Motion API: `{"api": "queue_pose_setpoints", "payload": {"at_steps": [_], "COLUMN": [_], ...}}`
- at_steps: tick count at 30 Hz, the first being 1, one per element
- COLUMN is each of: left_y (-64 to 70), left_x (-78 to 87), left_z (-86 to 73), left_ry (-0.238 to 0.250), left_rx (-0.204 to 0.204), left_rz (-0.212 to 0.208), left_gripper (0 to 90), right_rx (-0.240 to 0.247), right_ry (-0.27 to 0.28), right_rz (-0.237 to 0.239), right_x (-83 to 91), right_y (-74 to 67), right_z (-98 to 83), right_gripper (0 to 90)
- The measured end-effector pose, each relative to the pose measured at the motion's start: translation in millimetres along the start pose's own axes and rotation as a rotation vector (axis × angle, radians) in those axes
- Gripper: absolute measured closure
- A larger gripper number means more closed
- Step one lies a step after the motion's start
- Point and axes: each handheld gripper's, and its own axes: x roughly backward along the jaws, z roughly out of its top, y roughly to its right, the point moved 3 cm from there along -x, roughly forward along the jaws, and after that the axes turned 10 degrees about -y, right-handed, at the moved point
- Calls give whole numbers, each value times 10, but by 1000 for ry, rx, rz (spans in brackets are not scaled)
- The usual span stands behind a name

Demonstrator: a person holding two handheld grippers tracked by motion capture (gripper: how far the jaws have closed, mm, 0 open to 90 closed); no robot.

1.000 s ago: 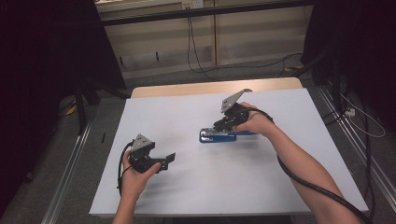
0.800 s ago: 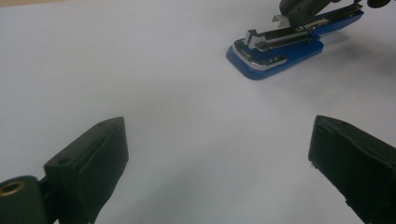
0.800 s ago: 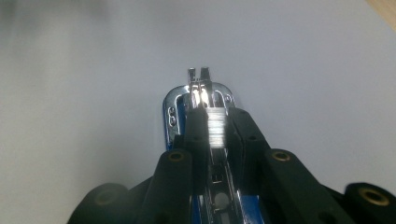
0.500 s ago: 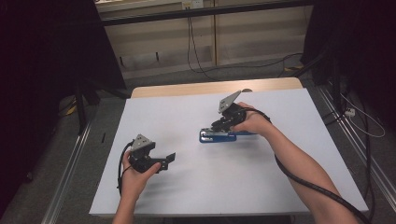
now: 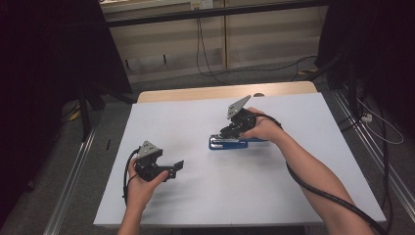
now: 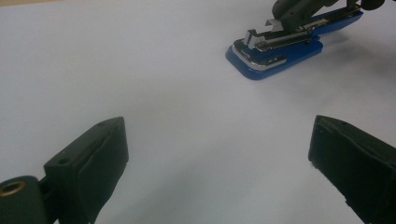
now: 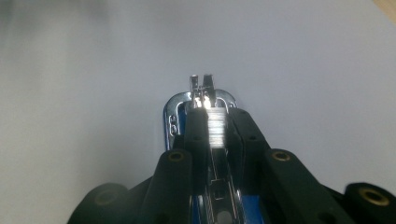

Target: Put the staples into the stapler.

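A blue stapler (image 5: 220, 144) with a chrome staple rail lies on the white table (image 5: 254, 196), right of centre. My right gripper (image 5: 230, 133) comes down on it from the right. In the right gripper view its jaws (image 7: 212, 116) are shut on the stapler's (image 7: 201, 105) chrome rail, one on each side. My left gripper (image 5: 173, 169) rests near the table's front left, open, pointing right toward the stapler with nothing between its fingers. In the left gripper view the jaws (image 6: 219, 154) stand wide apart, and the stapler (image 6: 275, 56) lies well beyond them at the upper right.
A strip of bare wood (image 5: 195, 93) runs along the table's far edge. Cables trail over the floor (image 5: 274, 68) behind it. Metal rails (image 5: 73, 166) flank the table on both sides. Bare white surface lies between the two grippers.
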Motion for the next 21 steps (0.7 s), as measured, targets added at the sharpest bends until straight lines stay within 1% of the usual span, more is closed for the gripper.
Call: {"api": "queue_pose_setpoints", "payload": {"at_steps": [6, 12, 21], "left_y": [-5, -6, -9], "left_x": [-5, -6, -4], "left_z": [-6, -7, -6], "left_ry": [-1, -2, -1], "left_rx": [4, 4, 4], "left_rz": [-3, -2, -1], "left_gripper": [51, 50, 51], "right_rx": [-6, -3, 3], "right_ry": [6, 6, 9], "right_rz": [1, 1, 11], "right_x": [-9, -35, -49], "right_y": [6, 16, 1], "right_z": [-2, -16, 17], "right_gripper": [790, 790, 790]}}
